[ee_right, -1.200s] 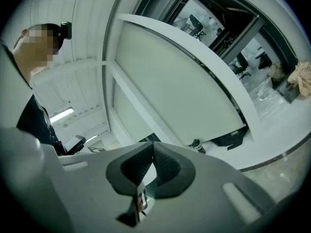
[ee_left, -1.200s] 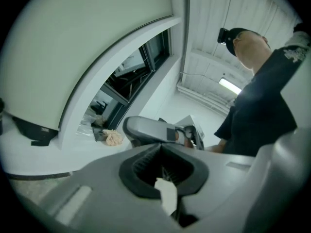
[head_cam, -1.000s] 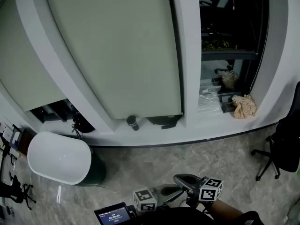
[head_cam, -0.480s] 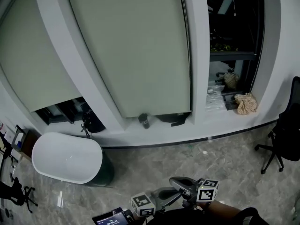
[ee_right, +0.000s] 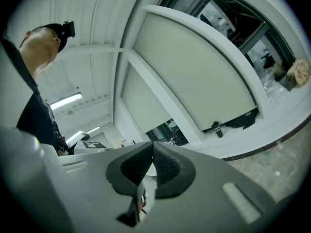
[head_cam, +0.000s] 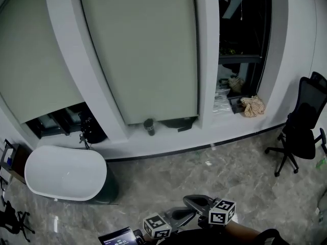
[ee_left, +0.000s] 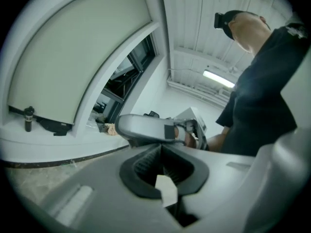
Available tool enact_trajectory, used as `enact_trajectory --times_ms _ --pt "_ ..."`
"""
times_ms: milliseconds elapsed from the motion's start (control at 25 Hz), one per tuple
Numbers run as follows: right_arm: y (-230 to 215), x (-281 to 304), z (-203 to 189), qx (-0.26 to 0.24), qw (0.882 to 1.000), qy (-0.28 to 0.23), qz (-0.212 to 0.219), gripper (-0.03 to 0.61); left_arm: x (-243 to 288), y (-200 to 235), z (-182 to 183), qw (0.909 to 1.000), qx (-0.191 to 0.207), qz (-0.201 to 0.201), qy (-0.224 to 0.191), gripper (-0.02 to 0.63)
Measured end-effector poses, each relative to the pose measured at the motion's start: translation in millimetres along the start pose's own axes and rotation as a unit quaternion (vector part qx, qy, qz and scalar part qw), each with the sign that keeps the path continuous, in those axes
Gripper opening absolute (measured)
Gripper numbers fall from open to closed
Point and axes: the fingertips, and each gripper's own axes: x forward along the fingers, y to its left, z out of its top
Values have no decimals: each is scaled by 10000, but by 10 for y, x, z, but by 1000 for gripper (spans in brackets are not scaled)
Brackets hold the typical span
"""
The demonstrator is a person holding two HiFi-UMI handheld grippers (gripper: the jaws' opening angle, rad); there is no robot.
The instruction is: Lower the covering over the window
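Head view, looking steeply down at a window wall and a grey marble floor [head_cam: 214, 177]. The middle roller blind [head_cam: 143, 50] is drawn down almost to the sill [head_cam: 168, 137], with a narrow dark gap under its lower edge. The left roller blind [head_cam: 30, 70] hangs at about the same height, with dark glass showing below it. The right window [head_cam: 242, 34] is uncovered over all that shows of it, and no blind can be made out on it.

On the sill, a dark bottle [head_cam: 148, 126] stands upright under the left end of the middle blind's lower edge. A beige crumpled cloth [head_cam: 252, 106] lies near the sill's right end, at the foot of the right window. On the floor, a white oval tub [head_cam: 66, 173] stands near the sill's left end, and a black office chair [head_cam: 301, 126] stands beyond its right end.

Both grippers sit at the lower edge of the head view, well apart from the wall. The left gripper [ee_left: 163, 164] has its jaws pressed together with nothing between the pads. The right gripper [ee_right: 152, 161] is likewise clenched and empty. Each gripper view shows the person [ee_left: 262, 81], in a dark shirt, at its side.
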Motion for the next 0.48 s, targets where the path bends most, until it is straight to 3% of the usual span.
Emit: enact_trajectory --times_ms 120,240,360,480 --pt "15 -113 -76 -261 9988 30 -415 8 -10 -86 -99 9998 68 55 171 2" --pt "-58 -219 -45 -199 9972 -78 -721 8 -44 -10 -87 9988 1 468 143 2" --pt "-131 -380 -18 -128 9960 -113 -879 8 -66 143 -84 9949 -316 952 -37 2" --pt "-178 -604 22 -183 9950 -104 -979 8 27 188 -68 9907 -659 1167 -245 2"
